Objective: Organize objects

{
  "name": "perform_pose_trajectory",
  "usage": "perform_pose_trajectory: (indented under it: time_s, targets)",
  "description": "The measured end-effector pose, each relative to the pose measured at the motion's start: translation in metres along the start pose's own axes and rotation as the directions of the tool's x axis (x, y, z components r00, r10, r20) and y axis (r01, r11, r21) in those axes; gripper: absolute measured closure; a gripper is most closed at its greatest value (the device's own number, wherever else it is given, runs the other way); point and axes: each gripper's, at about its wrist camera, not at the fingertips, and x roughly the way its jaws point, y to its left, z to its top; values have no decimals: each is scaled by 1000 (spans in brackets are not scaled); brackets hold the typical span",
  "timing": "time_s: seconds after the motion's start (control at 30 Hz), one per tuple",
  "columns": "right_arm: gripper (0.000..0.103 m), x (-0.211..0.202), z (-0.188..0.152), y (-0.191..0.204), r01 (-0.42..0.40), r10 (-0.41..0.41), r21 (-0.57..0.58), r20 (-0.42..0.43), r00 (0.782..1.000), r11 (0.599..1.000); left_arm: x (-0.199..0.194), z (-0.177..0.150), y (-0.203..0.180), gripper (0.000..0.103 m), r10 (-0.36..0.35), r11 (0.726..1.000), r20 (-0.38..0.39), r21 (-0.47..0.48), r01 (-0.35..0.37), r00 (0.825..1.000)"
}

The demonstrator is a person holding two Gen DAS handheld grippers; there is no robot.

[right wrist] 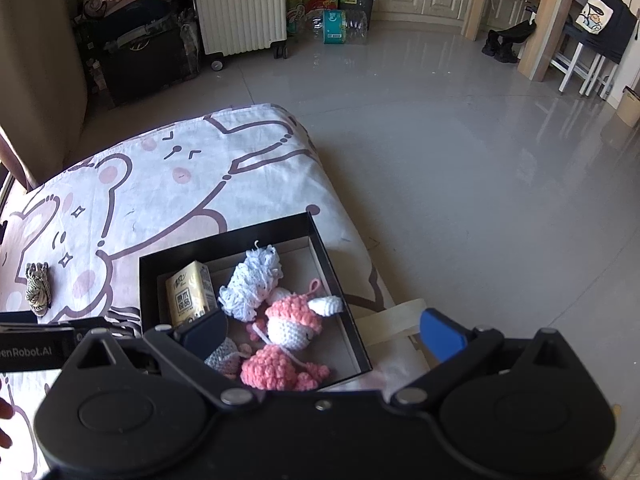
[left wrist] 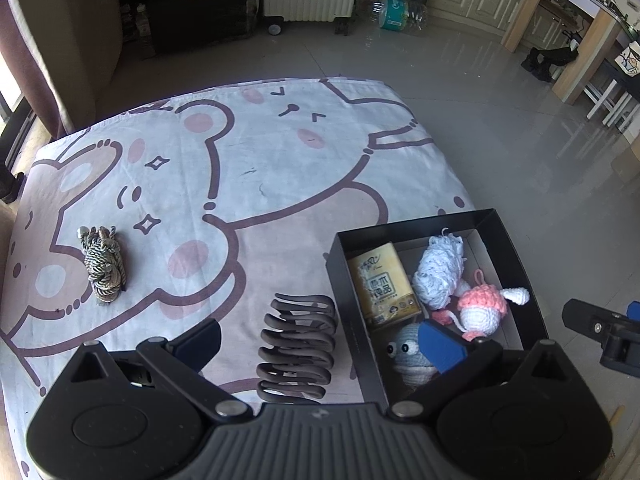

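Tiled room; a tabletop [left wrist: 280, 184] under a cartoon-bear cloth. Landmark: black cardboard box [left wrist: 344, 272] holding crocheted toys. Just left of it lies the dark brown wavy plastic hair claw [left wrist: 298, 350], light, stiff and probably slick; best pinched across its narrow spine. Left hand-held gripper [left wrist: 320, 340] released, straddling claw. Right hand-held gripper [right wrist: 322, 334] released, empty, above box.
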Motion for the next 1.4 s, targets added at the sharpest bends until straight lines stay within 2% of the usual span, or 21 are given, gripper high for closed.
perform_pose_trajectory:
  time_s: [0.4, 0.77, 1.07, 1.4]
  targets:
    - [0, 2, -1, 21, -37, 37, -15, -5, 999, 999, -12, -2, 27, 0, 22, 999, 22, -31, -21, 1000]
    - [0, 5, -1, 74, -109, 108, -88, -14, 994, 990, -25, -11, 85, 0, 96, 989, 24, -119, -93, 995]
    - [0, 3, -5, 121, -163, 161, -156, -22, 987, 974, -35, -21, 124, 0, 151, 977, 25, -154, -145, 988]
    - [0, 1, -8, 160, -201, 199, -202, -26, 980, 959, -44, -30, 158, 0, 177, 965, 25, -202, -168, 984]
